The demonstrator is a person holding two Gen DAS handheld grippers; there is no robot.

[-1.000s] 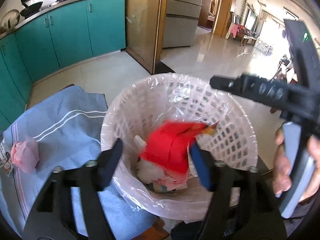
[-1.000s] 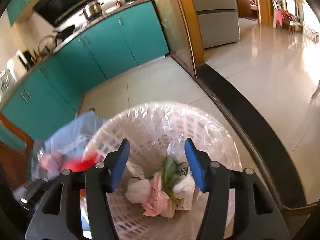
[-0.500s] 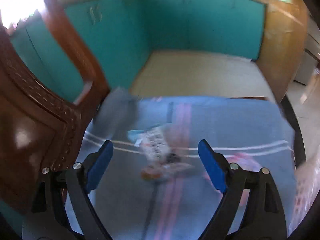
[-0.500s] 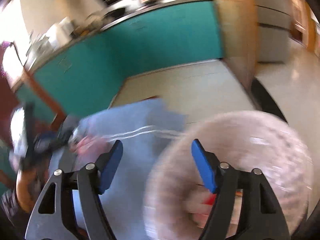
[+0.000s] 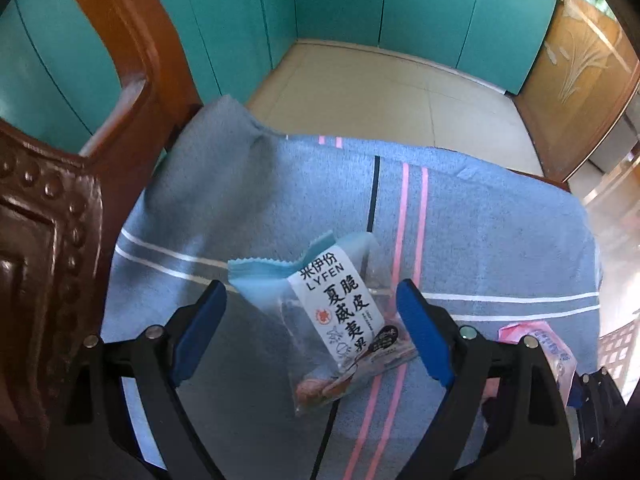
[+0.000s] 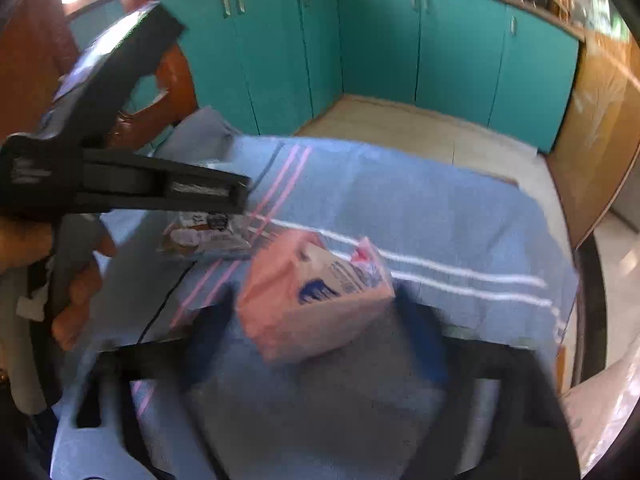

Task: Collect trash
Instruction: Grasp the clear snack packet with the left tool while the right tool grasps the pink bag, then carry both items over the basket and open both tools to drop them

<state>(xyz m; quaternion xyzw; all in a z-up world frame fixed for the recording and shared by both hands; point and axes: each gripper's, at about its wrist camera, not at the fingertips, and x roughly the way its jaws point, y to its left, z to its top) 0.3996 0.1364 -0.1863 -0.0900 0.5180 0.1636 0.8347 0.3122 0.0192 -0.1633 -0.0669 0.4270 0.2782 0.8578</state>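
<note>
A clear snack wrapper with a white label and light blue top (image 5: 336, 320) lies on the blue striped cloth (image 5: 480, 240). My left gripper (image 5: 312, 332) is open with the wrapper between its blue pads, close above the cloth. A pink tissue pack (image 6: 316, 292) lies on the cloth in the right wrist view and shows at the right edge of the left wrist view (image 5: 544, 340). My right gripper (image 6: 316, 344) is blurred and open, its fingers on either side of the pink pack. The wrapper also shows in the right wrist view (image 6: 208, 236), under the left gripper's body.
A carved wooden chair back (image 5: 52, 220) stands at the left of the cloth. Teal cabinets (image 5: 360, 8) and a tiled floor (image 5: 380, 92) lie beyond. The white bin's plastic liner (image 6: 600, 412) shows at the lower right.
Both grippers left the white bin and swung left over the blue cloth. The left one now straddles the snack wrapper. The right one has come down around the pink pack.
</note>
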